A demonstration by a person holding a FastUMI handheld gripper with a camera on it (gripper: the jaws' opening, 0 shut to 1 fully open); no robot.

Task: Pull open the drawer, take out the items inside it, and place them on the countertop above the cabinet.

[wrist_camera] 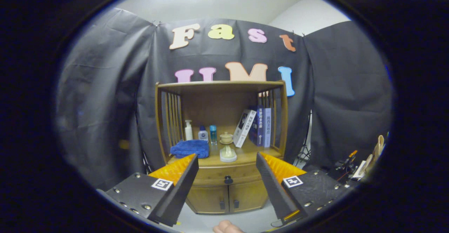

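Observation:
A wooden cabinet (224,145) stands ahead against the booth wall. Its drawer (224,172) is closed, with a dark round knob (228,180) at its middle. Above the drawer runs the countertop (245,154), carrying a folded blue towel (189,148), a pale lidded dish (228,154), a small cup on a saucer (226,138), several bottles (202,132) and leaning books (255,126). My gripper (227,161) is open and some way back from the cabinet, its fingers wide apart with nothing between them; the knob shows between them, beyond the tips.
Two lower cabinet doors (228,196) with dark handles sit under the drawer. A top shelf board (221,84) roofs the countertop space, with slatted side walls. Cables and tools (350,164) lie to the right. Part of a hand (226,227) shows below the fingers.

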